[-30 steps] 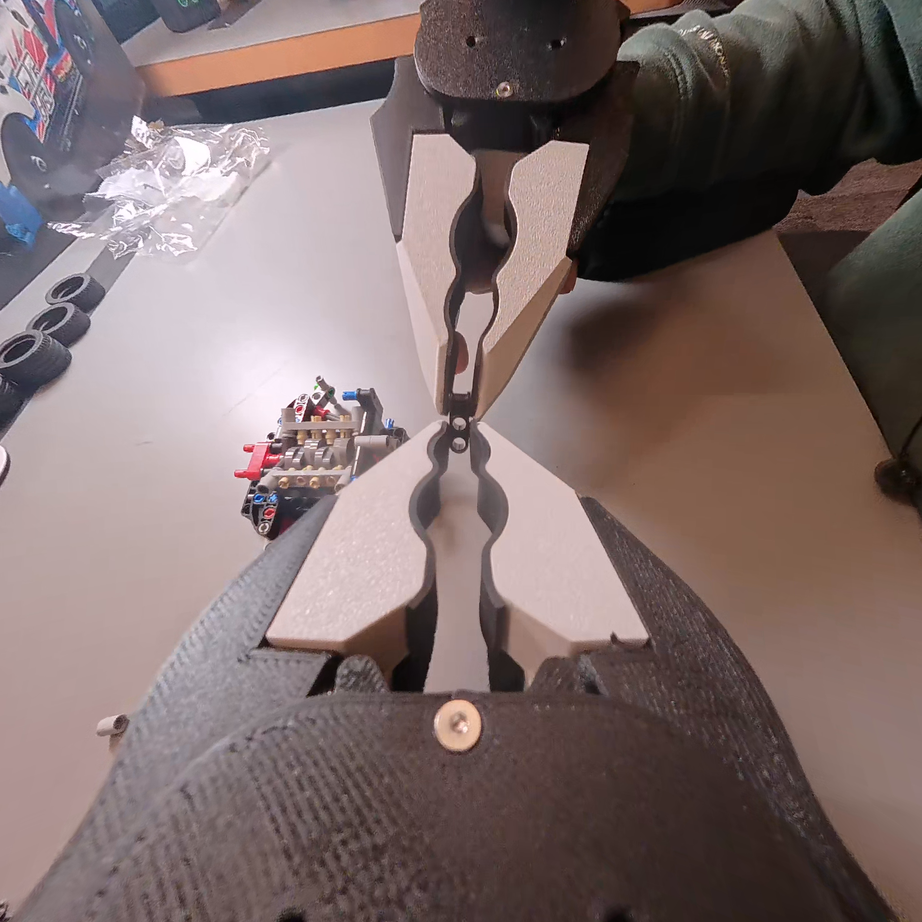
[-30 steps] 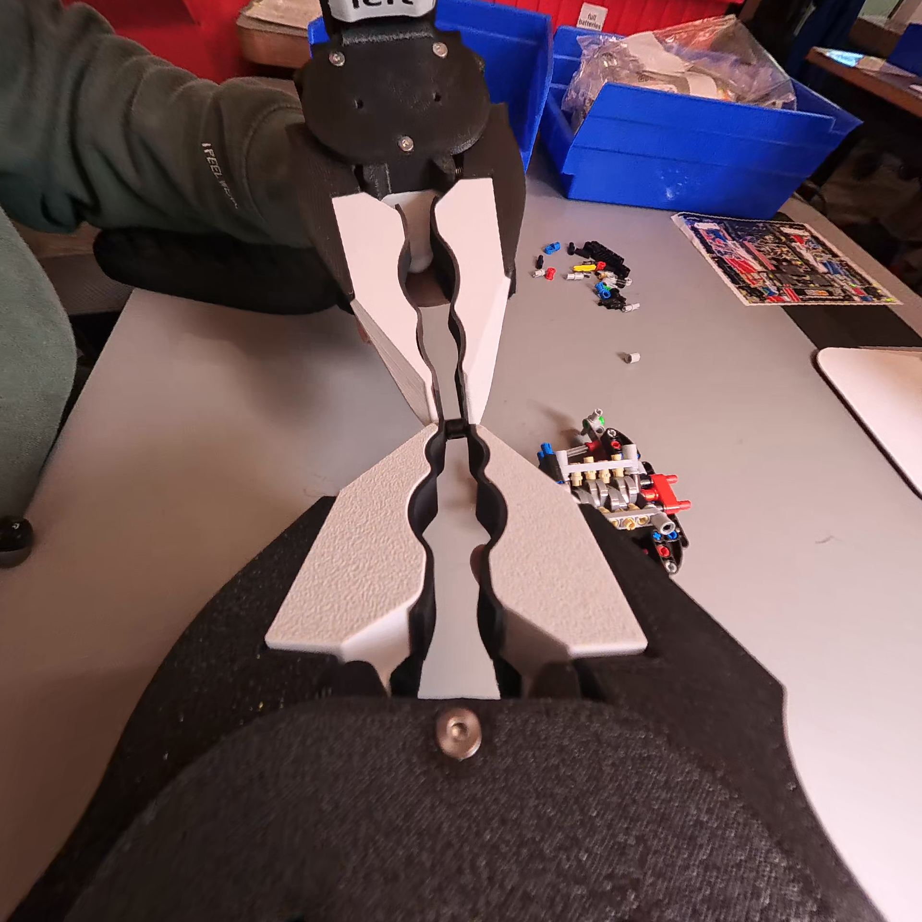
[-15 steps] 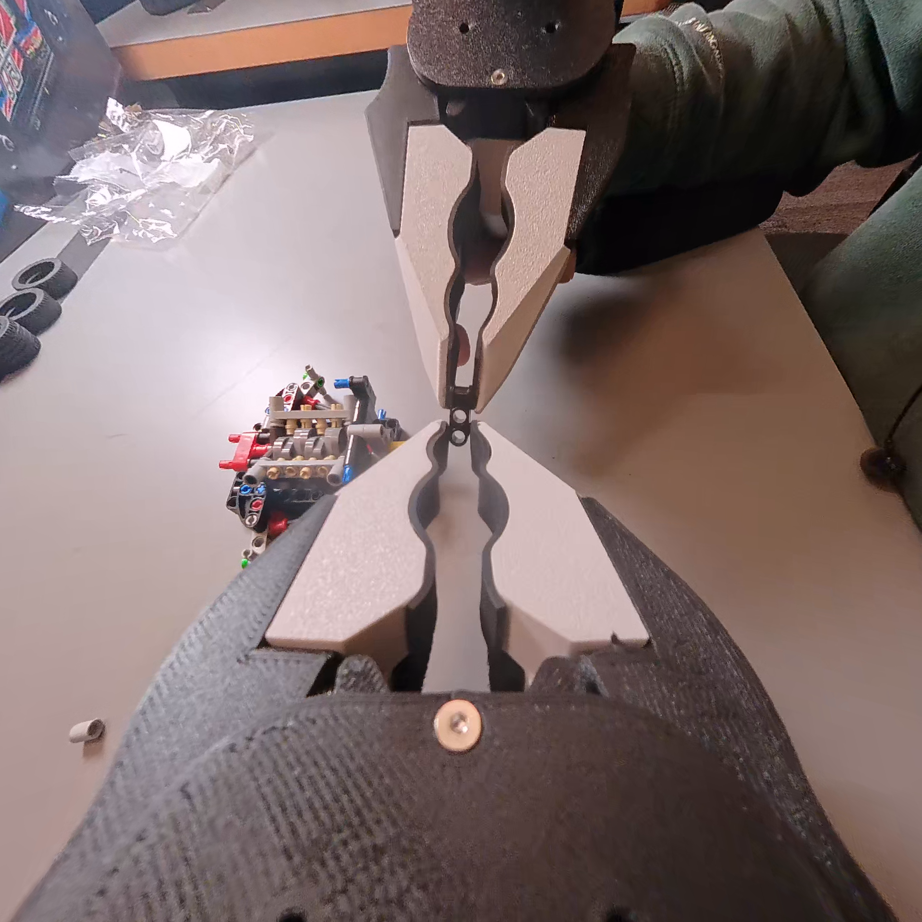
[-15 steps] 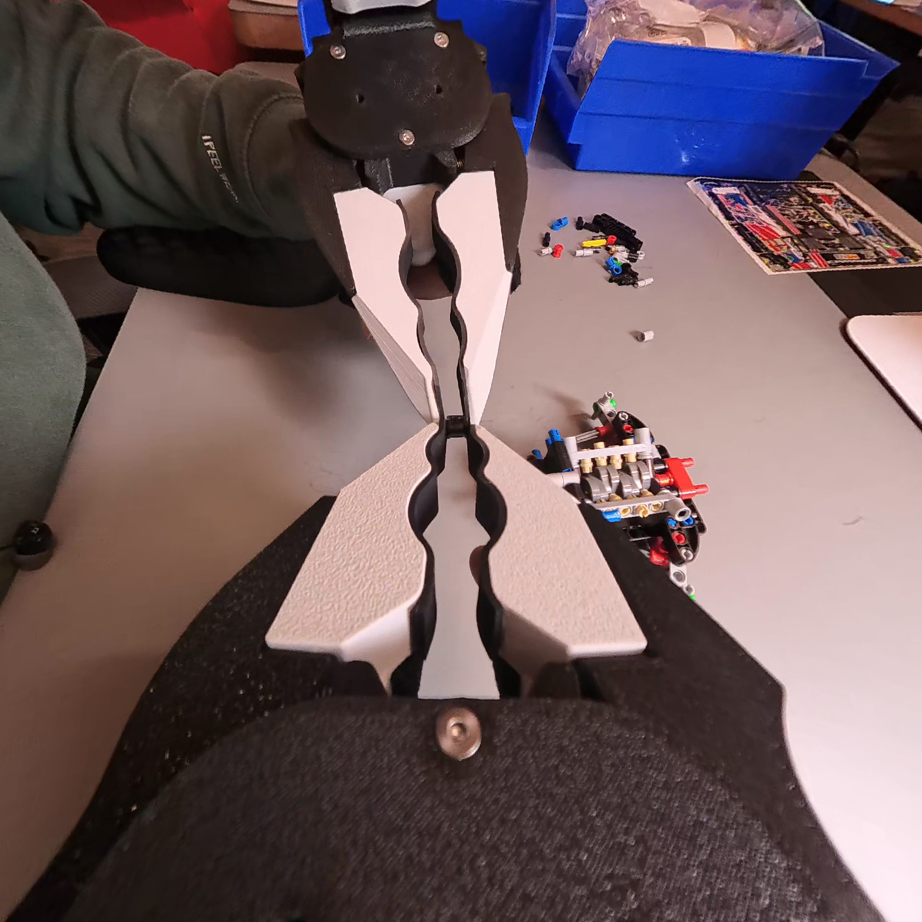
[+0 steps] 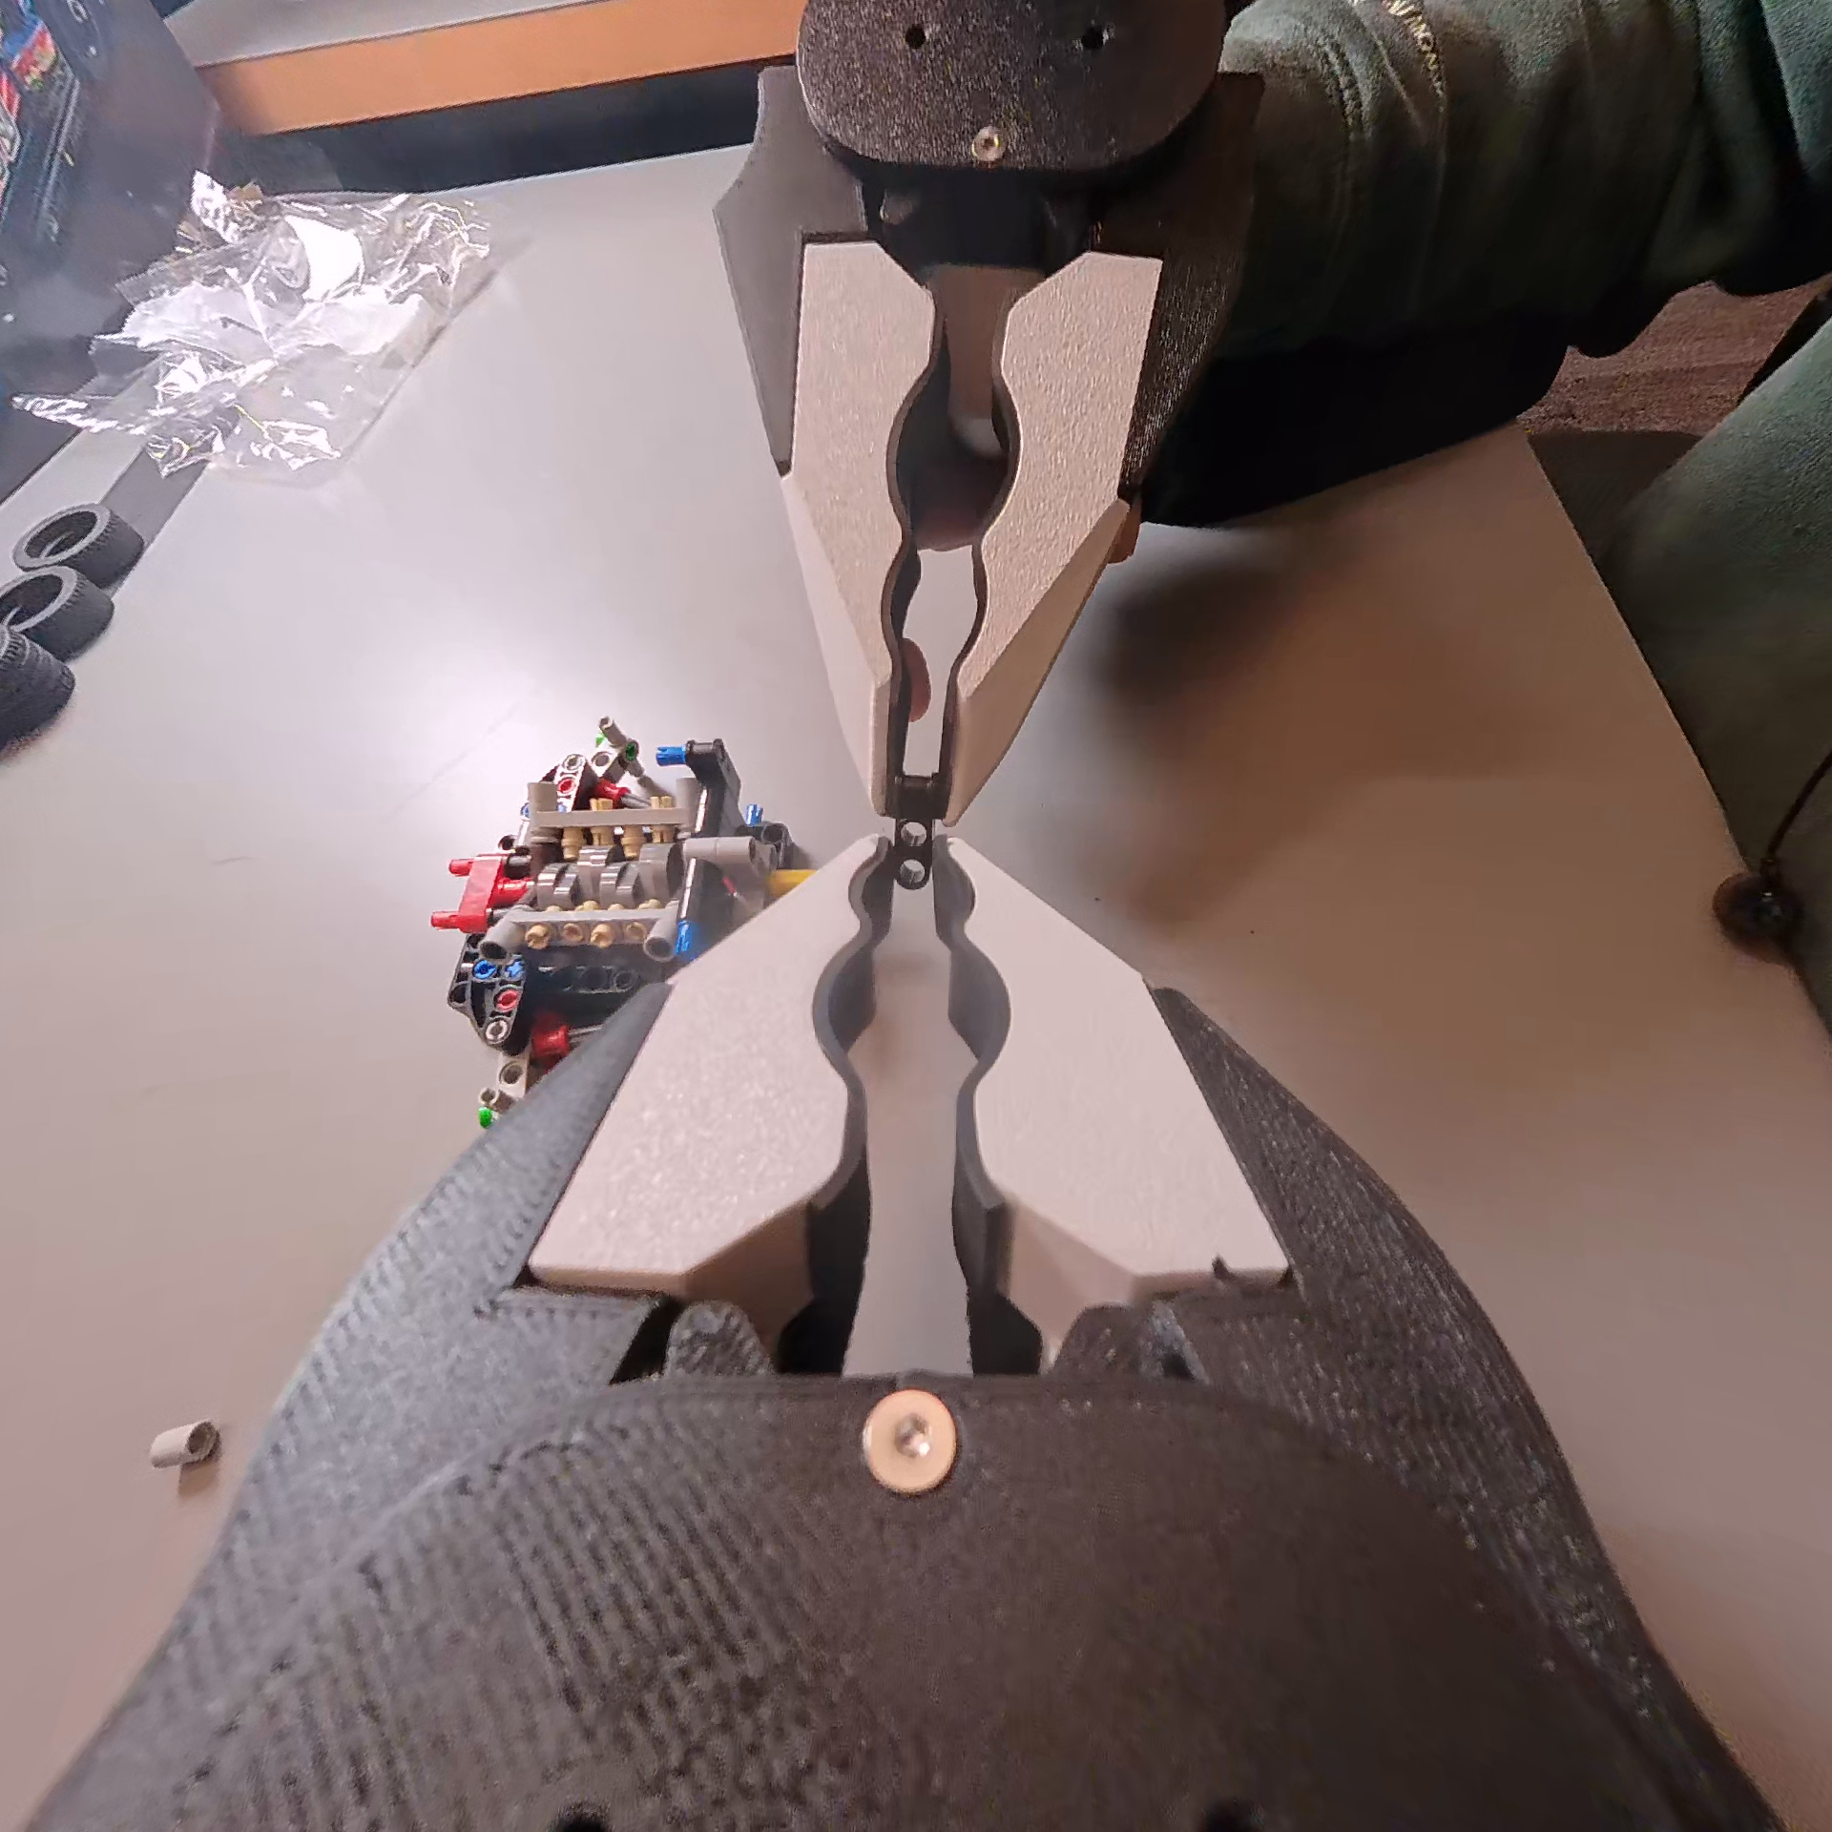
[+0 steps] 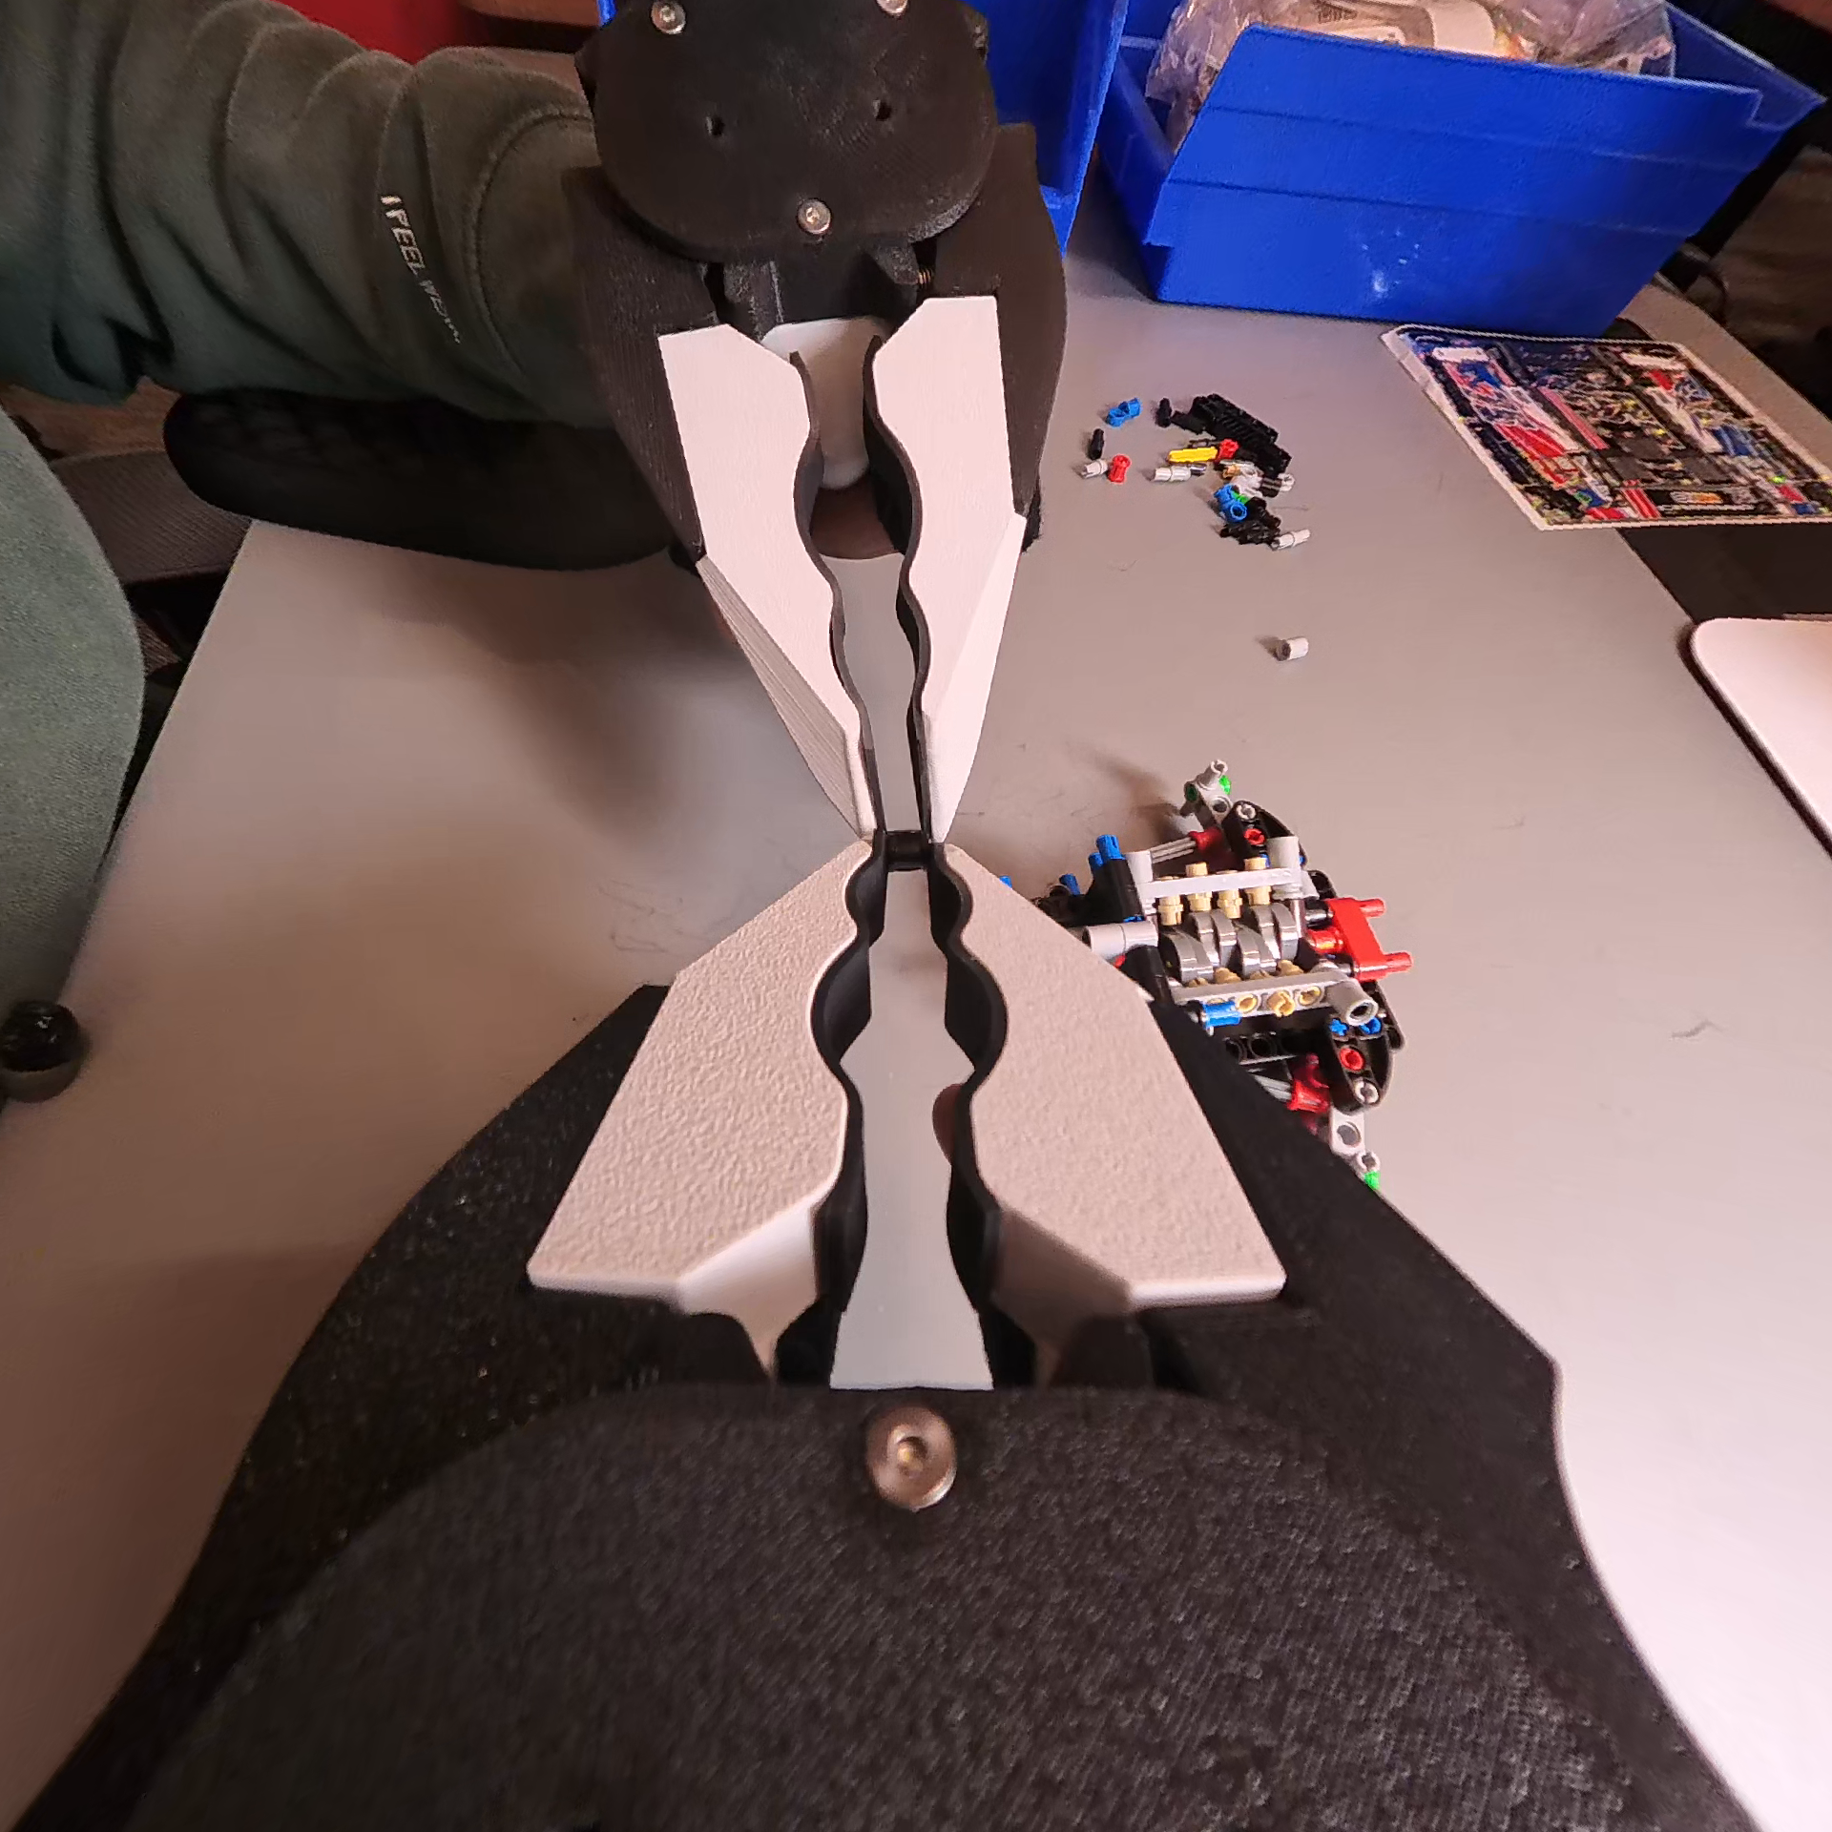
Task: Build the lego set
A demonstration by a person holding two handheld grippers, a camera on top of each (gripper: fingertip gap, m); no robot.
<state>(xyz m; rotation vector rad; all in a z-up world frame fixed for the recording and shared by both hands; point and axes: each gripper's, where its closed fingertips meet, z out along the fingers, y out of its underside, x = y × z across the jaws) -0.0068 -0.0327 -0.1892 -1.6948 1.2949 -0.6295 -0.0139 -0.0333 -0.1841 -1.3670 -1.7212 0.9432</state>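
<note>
A small black lego beam with holes hangs above the grey table, pinched from both ends. My left gripper is shut on its near end. My right gripper faces it tip to tip, shut on the far end. In the right wrist view only a sliver of the beam shows between my right gripper and my left gripper. The part-built lego assembly, grey with red, blue and tan parts, lies on the table beside the grippers; it also shows in the right wrist view.
Crumpled clear bags and black tyres lie at the far left. A loose grey sleeve, a scatter of small parts, an instruction sheet and blue bins are on the other side. Green sleeves hold both grippers. Less than 4 cm separates the two grippers' tips.
Both grippers stay tip to tip on the black beam. The pair has shifted slightly as one and tilted down a little, so the table's far things slid in both views.
</note>
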